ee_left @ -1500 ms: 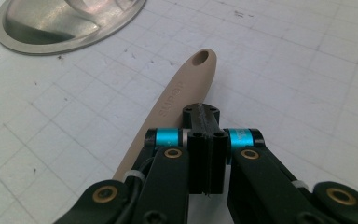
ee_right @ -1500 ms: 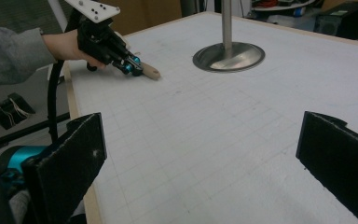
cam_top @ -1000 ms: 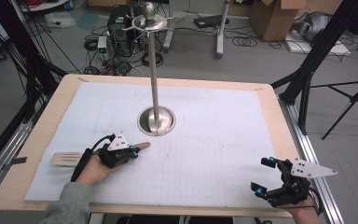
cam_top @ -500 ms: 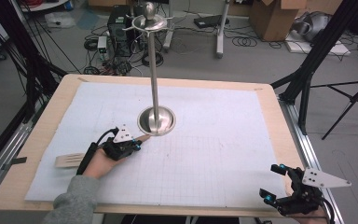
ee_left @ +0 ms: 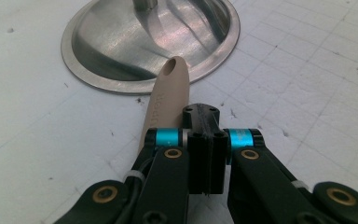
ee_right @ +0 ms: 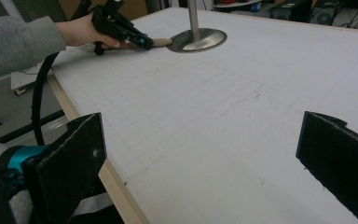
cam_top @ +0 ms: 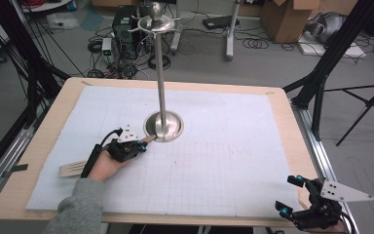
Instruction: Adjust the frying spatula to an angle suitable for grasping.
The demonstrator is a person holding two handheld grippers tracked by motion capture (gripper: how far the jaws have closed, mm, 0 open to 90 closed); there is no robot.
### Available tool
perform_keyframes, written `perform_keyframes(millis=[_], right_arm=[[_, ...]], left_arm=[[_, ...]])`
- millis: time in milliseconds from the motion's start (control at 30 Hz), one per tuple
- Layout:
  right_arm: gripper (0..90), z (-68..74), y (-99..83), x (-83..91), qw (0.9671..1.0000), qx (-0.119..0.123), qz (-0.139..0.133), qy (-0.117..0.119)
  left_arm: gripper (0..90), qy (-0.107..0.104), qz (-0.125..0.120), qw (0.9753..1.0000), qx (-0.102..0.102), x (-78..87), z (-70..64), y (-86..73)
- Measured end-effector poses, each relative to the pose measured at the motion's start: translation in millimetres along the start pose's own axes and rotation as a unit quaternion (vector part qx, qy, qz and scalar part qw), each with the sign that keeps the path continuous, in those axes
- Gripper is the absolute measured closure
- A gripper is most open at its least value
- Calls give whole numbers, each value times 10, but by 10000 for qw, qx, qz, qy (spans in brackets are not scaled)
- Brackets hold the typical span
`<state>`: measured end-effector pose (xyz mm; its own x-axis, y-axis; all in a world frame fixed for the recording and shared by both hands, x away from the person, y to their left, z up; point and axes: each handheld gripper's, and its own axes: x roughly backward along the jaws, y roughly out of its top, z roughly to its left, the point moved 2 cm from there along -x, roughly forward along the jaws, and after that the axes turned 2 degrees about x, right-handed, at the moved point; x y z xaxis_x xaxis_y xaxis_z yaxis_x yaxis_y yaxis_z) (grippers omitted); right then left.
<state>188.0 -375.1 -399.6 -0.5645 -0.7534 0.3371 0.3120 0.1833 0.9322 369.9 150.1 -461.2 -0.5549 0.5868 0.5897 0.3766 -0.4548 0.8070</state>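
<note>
The wooden spatula (cam_top: 73, 168) is mostly covered from above: the person's left hand (cam_top: 108, 165) and the left gripper (cam_top: 139, 146) lie over its middle, so only the slotted blade shows behind the wrist and a short stub of handle pokes out toward the stand base (cam_top: 163, 126). In the left gripper view the two jaws are pressed together and the tan handle (ee_left: 168, 95) runs along their left side; whether it is pinched or merely beside them I cannot tell. The handle's rounded tip, with a small hole in it, lies over the rim of the shiny round base (ee_left: 98, 42). Some lettering on the handle is too blurred to read. The tall metal pole (cam_top: 159, 73) rises from that base to a hooked top, and in both gripper views it is cut off by the upper edge. The left forearm, in a grey sleeve (cam_top: 75, 207), reaches diagonally from the near edge, hand palm-down and low over the white gridded mat (cam_top: 233, 146). The right gripper (cam_top: 292, 197) sits at the near right corner of the wooden table (cam_top: 48, 117), partly cut off by the frame's bottom, the hand behind it barely visible. Its jaws stand wide apart with nothing between them, and its view looks across the mat toward the left hand (ee_right: 81, 30).
</note>
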Motion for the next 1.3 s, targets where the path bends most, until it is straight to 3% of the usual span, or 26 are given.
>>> perform_keyframes(millis=[200, 300, 533, 633, 800, 1100, 1233, 1300], right_arm=[[4, -5, -4, 2, 10000, -1, -1, -8], [4, -11, 4, -8, 10000, -13, 3, 7], [4, -35, 33, -92, 9999, 29, 35, 98], [4, -46, 51, -139, 9998, 72, 25, 160], [4, -67, 75, -226, 9995, 83, 83, 283], [5, -86, 120, -331, 9991, 130, 113, 398], [4, -83, 136, -396, 9986, 154, 150, 481], [4, -79, 141, -423, 9984, 161, 168, 507]], left_arm=[[896, -9, 24, 10000, -49, 4, -3, 2], [896, -159, -31, 9998, -97, 30, -41, 20], [896, -272, -322, 9987, -278, 218, -134, 120], [896, -447, -653, 9964, -305, 319, -167, 209], [896, -445, -669, 9956, -491, 454, -171, 261], [896, -195, -854, 9958, -277, 842, 70, 157], [896, -36, -785, 9966, -231, 964, 201, 66], [896, -76, -761, 9969, -160, 999, 257, 9]])
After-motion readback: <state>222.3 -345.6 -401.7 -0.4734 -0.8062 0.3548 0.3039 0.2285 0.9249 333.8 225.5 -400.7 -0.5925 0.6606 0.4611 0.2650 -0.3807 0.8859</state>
